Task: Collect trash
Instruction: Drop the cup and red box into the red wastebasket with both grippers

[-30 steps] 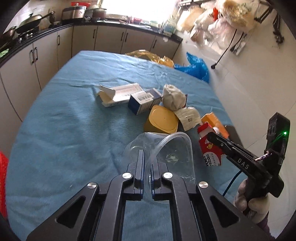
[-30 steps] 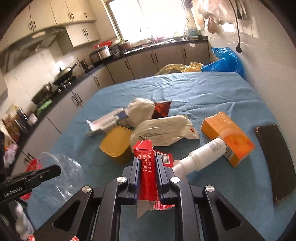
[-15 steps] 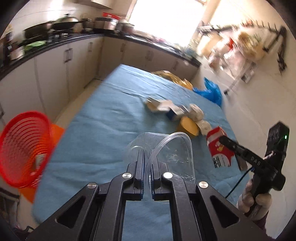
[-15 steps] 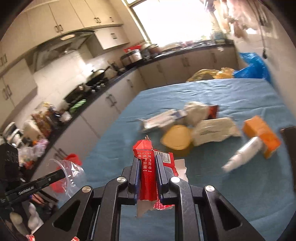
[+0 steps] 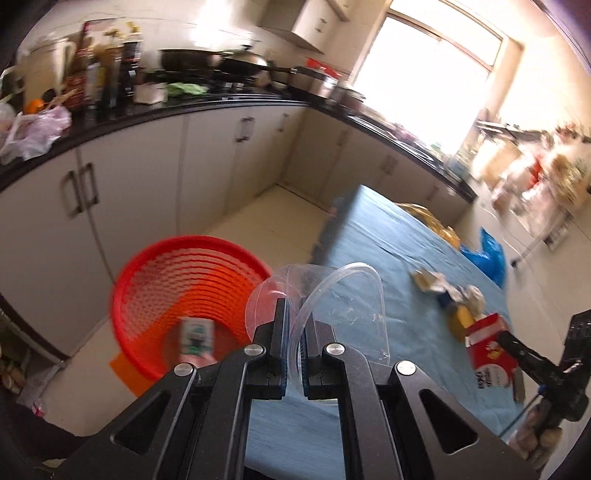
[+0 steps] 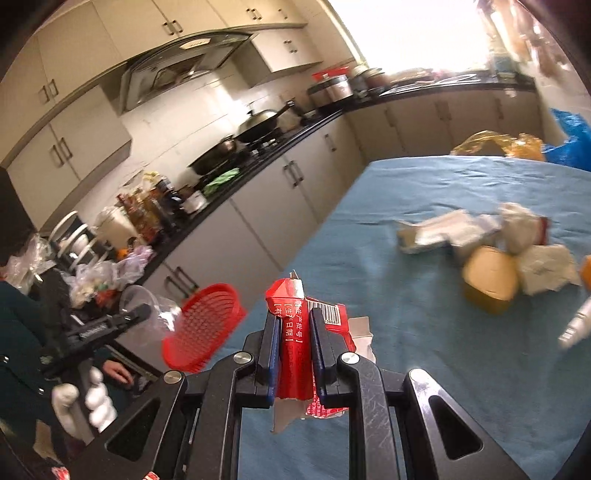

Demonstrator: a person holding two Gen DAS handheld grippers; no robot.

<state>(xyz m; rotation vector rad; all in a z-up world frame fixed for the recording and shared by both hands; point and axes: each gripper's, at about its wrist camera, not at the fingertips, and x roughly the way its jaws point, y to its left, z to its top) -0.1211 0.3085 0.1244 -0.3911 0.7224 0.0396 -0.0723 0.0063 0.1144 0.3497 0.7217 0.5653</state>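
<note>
Trash in transit: clear plastic container (image 5: 343, 295) clamped between left gripper (image 5: 293, 321) fingers, beside and above red basket (image 5: 177, 291); red carton (image 6: 291, 332) clamped between right gripper (image 6: 293, 325) fingers, farther from the basket, over blue-covered counter (image 6: 424, 332)

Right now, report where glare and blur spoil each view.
Left wrist view: the window is blown out white, and the trash pile and right-hand shelves smear. Right wrist view: the window glares, the table trash blurs, and the red carton stays sharp.
</note>
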